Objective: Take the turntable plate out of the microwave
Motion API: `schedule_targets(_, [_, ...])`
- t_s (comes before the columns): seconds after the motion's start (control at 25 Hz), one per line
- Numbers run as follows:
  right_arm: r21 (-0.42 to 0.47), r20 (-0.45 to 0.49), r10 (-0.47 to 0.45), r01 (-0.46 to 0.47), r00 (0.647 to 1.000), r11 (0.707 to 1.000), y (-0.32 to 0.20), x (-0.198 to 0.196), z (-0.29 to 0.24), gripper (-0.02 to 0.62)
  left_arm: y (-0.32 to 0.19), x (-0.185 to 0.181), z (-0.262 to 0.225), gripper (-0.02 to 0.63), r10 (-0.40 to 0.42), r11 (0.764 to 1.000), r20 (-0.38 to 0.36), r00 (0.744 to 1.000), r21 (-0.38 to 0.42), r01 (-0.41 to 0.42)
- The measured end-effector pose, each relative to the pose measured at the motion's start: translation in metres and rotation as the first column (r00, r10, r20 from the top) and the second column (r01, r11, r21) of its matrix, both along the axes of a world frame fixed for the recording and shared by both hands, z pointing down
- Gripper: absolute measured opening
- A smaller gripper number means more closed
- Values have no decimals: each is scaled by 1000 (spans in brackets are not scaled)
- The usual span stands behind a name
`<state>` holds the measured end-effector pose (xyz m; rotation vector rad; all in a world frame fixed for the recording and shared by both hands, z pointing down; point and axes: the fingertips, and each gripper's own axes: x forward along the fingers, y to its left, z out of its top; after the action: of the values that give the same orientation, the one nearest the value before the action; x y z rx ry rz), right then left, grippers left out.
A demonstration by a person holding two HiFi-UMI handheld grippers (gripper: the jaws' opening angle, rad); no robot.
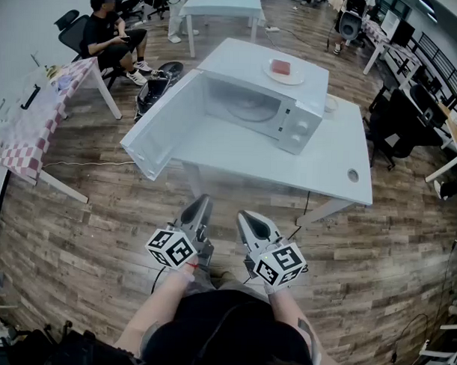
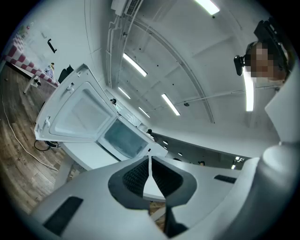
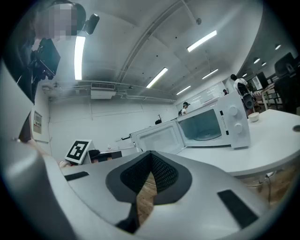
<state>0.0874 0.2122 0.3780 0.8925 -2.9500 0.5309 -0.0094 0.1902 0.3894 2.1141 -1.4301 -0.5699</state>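
The turntable plate, a round clear glass disc [image 1: 250, 108], lies flat on the floor of the oven cavity. None of the three views shows anything touching it.

The wide white tabletop [image 1: 319, 170] carries the boxy white microwave [image 1: 304, 127], whose white door [image 1: 159, 134] hangs fully open toward my left. I judge that opening the door is done and the reach has not begun. Both tools hang near my waist, well apart from the tabletop's near edge.

The left tool [image 1: 202, 201] has its jaws pressed together with nothing between them, and its own view shows the pads meeting at the tips. The right tool [image 1: 245, 215] is pressed together the same way and is also empty.

As I see it, the next move calls for stepping in and keeping clear of the open door. One tool then has to spread, slide into the cavity, pinch the plate's rim and lift it level off its hub. Glass is slick, so I would want a firm bite.

On top of the microwave sits a small white saucer [image 1: 283, 71] with something pink on it.

As for writing, a faint mark beside the microwave's dials is too small to read. The cubes on the tools bear only black-and-white square patterns.
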Motion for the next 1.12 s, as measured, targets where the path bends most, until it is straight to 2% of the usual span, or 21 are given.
schedule_targets(0.24, [30, -17, 3, -2, 1000, 1000, -3, 0, -4, 18, -2, 12, -3, 31, 25, 999, 32, 999, 19, -26])
schedule_targets(0.44, [45, -21, 23, -22, 1000, 999, -4, 0, -4, 18, 1, 9, -2, 31, 7, 1000, 43, 999, 16, -8])
schedule_targets(0.72, [6, 2, 81, -81, 997, 997, -14, 7, 10, 20, -2, 4, 14, 31, -6, 1000, 35, 999, -22, 6])
schedule_targets(0.88, [-10, -3, 114, -114, 994, 993, -35, 6, 24, 20, -27, 3, 27, 31, 20, 999, 25, 999, -39, -19])
schedule_targets(1.12, [-67, -50, 167, -170, 985, 983, -90, 4, 44, 20, -95, 3, 39, 31, 82, 995, -20, 996, -47, -83])
